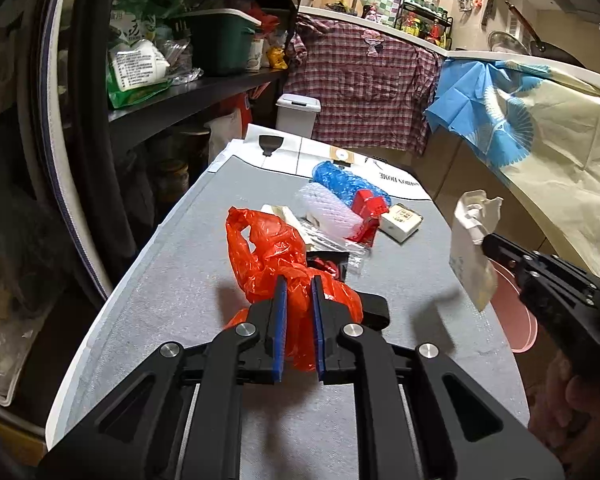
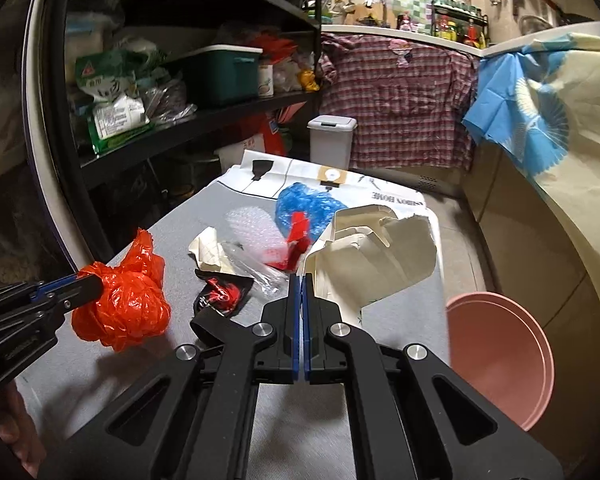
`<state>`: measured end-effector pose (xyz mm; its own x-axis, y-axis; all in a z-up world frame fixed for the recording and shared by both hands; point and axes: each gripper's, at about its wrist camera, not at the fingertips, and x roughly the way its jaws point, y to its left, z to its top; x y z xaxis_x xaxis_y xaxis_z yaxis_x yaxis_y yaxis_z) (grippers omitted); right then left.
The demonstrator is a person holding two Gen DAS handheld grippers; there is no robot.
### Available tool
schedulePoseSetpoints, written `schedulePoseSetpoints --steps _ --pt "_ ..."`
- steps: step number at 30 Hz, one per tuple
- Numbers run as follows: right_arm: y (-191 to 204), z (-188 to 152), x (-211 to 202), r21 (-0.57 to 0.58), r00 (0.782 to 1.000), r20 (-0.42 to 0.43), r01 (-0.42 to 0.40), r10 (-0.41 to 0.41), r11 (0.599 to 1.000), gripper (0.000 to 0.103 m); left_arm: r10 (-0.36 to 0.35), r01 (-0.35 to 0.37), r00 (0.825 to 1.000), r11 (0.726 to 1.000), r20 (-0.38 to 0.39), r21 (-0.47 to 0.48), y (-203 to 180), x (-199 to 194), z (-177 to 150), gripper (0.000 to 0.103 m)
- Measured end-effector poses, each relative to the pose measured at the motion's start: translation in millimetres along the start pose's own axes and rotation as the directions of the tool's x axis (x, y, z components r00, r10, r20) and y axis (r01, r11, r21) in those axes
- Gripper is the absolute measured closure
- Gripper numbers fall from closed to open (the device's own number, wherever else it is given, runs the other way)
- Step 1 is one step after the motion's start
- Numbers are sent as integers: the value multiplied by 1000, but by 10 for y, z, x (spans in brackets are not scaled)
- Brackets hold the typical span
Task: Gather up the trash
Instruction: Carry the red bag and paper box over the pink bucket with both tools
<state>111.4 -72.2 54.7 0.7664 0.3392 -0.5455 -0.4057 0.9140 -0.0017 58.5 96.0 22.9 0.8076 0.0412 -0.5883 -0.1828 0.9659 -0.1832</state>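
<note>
Grey-clothed surface [image 1: 172, 280], long and narrow, carrying loose trash.

Left gripper [image 1: 299, 280]: jaws nearly closed, pinching an orange plastic bag [image 1: 268, 248], crumpled, lifted over the near left part of the surface.

Right gripper [image 2: 301, 280]: jaws fully closed on the lower edge of a torn cream paper carton [image 2: 372, 248], which hangs clear of the surface at its right edge.

Middle of the surface, clustered and touching:
- white foam fruit net [image 1: 332, 212];
- blue bubble-wrap bundle [image 1: 348, 184], behind the net;
- red plastic piece [image 1: 366, 212], against the net's right side;
- small cream box [image 1: 402, 220], just right of the red piece;
- clear plastic wrapper [image 2: 256, 268];
- black-and-red sachet [image 2: 222, 294], nearest the bag.

Far end: printed white sheet [image 1: 284, 152], possibly a flattened paper bag.

Beyond the right edge: pink basin [image 2: 496, 356]. Past the far end: white lidded bin [image 1: 298, 114].
</note>
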Motion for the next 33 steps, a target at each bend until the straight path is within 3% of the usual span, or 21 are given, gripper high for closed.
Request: schedulePoseSetpoints --steps 22,33 --pt "-524 -37 -586 65 999 40 29 -32 997 102 -51 50 999 990 1 131 -459 -137 -40 95" --pt "-871 -58 -766 106 995 53 73 -79 992 102 -122 119 993 978 7 172 -771 -210 63 95"
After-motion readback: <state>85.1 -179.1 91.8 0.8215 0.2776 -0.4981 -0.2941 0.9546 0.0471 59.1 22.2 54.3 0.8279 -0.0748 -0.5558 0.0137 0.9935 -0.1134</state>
